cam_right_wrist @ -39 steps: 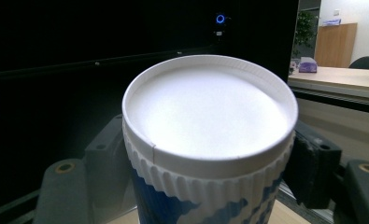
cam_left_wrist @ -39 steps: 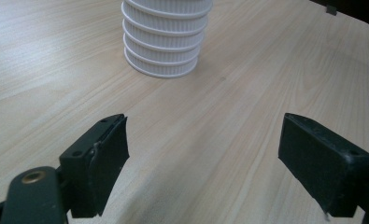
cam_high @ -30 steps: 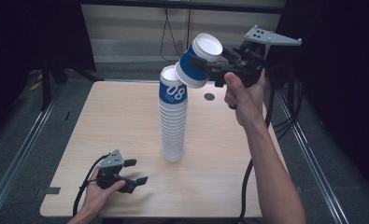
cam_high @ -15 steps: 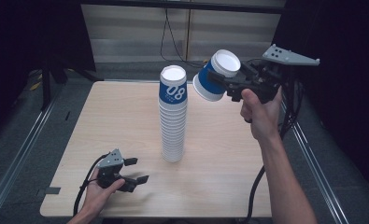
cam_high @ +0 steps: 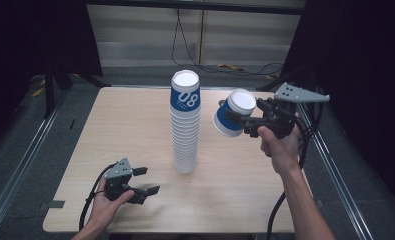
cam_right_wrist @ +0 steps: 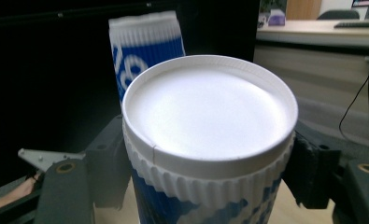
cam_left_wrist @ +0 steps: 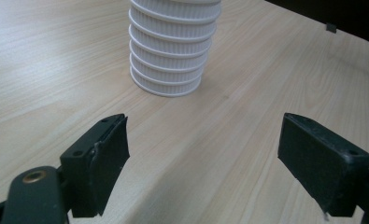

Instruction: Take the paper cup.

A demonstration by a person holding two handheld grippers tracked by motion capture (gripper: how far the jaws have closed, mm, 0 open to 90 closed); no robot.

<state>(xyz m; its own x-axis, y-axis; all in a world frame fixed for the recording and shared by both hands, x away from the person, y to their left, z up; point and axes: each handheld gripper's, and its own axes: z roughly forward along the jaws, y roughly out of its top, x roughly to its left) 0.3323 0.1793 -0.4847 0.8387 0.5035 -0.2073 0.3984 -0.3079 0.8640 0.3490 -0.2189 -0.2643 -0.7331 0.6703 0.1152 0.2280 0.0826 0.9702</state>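
A tall stack of upturned white ribbed paper cups (cam_high: pixel 185 125) stands mid-table, and its top cup is blue with "08" on it. To the right of the stack, about level with its upper part, my right gripper (cam_high: pixel 243 124) is shut on a single blue-and-white cup (cam_high: pixel 232 114). That cup is tilted, its white bottom facing up and right. In the right gripper view the held cup (cam_right_wrist: pixel 210 121) sits between the two jaws, with the stack (cam_right_wrist: pixel 145 42) behind it. At the table's front left my left gripper (cam_high: pixel 146 181) lies open and empty, facing the stack's base (cam_left_wrist: pixel 173 51).
The wooden table (cam_high: pixel 135 115) has bare surface on both sides of the stack. Metal rails (cam_high: pixel 25 160) run along the floor on each side. Cables (cam_high: pixel 225 67) lie on the floor behind the table. A black cable (cam_high: pixel 280 210) trails from my right gripper.
My right hand has come down and slightly right with the cup, from beside the stack's top to lower at its right. The left gripper has stayed put.
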